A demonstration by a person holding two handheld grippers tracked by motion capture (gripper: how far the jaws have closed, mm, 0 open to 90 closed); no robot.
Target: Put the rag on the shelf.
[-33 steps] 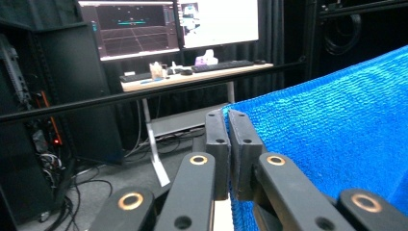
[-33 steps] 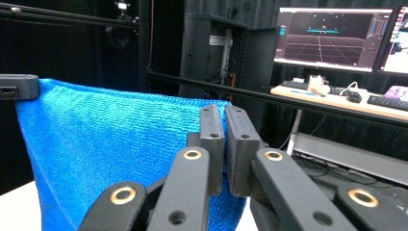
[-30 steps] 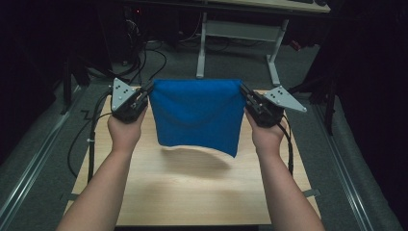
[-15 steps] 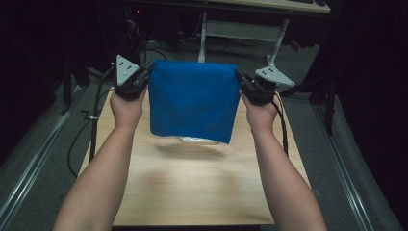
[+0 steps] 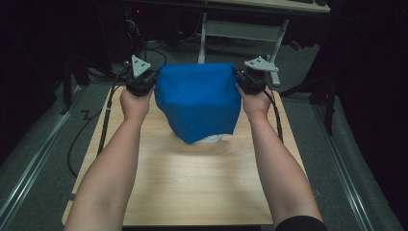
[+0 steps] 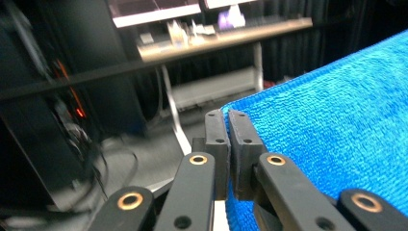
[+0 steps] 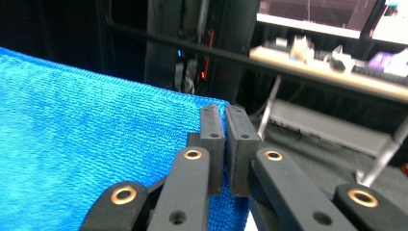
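A blue terry cloth (image 5: pixel 198 101) hangs in the air over the far half of the wooden table (image 5: pixel 192 183), stretched between both grippers by its top corners. My left gripper (image 5: pixel 153 81) is shut on the cloth's left top corner; in the left gripper view the blue cloth (image 6: pixel 337 125) runs off to the right of the closed jaws of the left gripper (image 6: pixel 228 120). My right gripper (image 5: pixel 237 77) is shut on the right top corner, with the cloth (image 7: pixel 86 154) spreading left of the right gripper (image 7: pixel 224 114). The cloth's lower edge dangles just above the table.
A small white thing (image 5: pixel 211 139) lies on the table under the cloth's lower edge, mostly hidden. Beyond the table stands a desk frame with a white leg (image 5: pixel 203 29). Cables (image 5: pixel 103 125) trail from both grippers along the table sides. Grey floor flanks the table.
Both grippers have lifted the cloth higher and carried it away from the person. Its lower edge has swung up off the table and narrowed to a point.
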